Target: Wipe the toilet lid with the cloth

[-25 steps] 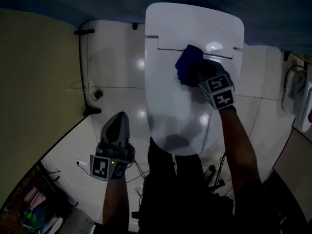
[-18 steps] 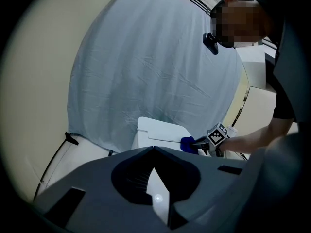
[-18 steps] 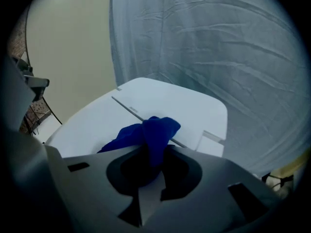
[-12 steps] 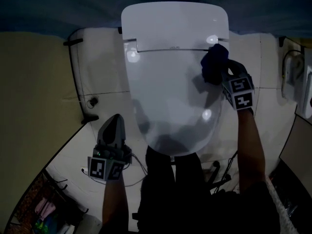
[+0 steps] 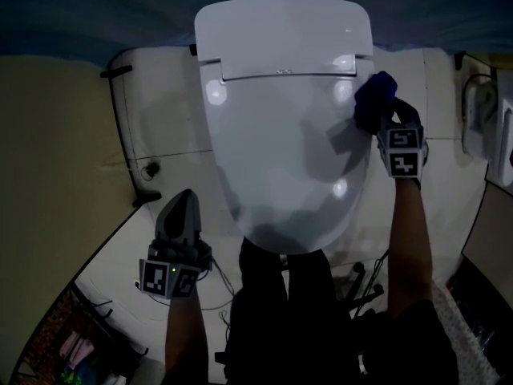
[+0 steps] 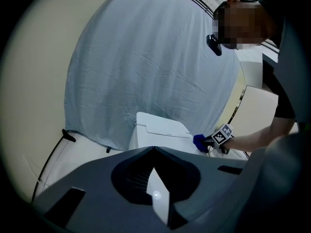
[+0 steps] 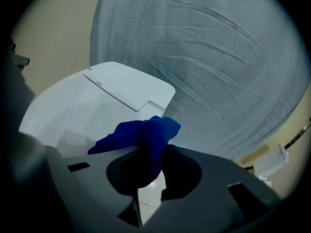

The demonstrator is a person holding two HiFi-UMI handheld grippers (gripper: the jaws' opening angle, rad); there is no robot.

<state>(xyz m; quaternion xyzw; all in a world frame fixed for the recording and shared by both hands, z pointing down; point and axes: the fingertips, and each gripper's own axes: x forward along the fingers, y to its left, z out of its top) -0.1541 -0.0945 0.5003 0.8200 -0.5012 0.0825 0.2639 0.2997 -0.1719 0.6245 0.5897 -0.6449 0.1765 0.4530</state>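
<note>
Overhead, the closed toilet lid [image 5: 280, 135] lies with its long axis running from 12 to 6 o'clock: the squared hinge end is at 12 o'clock and the rounded front at 6 o'clock, nearest the person's dark trousers [image 5: 280, 311].

The dark blue cloth [image 5: 375, 103] sits at about 2 o'clock on the lid, over its right rim just below the hinge line. It is bunched, with its long axis pointing from the right tool [image 5: 380, 119] up towards 11 o'clock. In the right gripper view the jaws are closed on the middle of the cloth [image 7: 146, 135]. One end hangs down between the jaws, and the other trails out towards 8 o'clock over the lid [image 7: 87, 106]. Whether it presses on the lid cannot be told.

The left tool [image 5: 184, 207] hangs over the floor at 7 o'clock from the lid, well apart from it. Its jaws are together and hold nothing, and it points towards 12 o'clock.

The lid is white and glossy, with several bright reflections. The floor [image 5: 168, 111] is white tile with thin cables [image 5: 216, 287] on it. A beige wall [image 5: 56, 159] stands at 9 o'clock, and a pale blue sheet [image 7: 214, 57] hangs behind the toilet.
</note>
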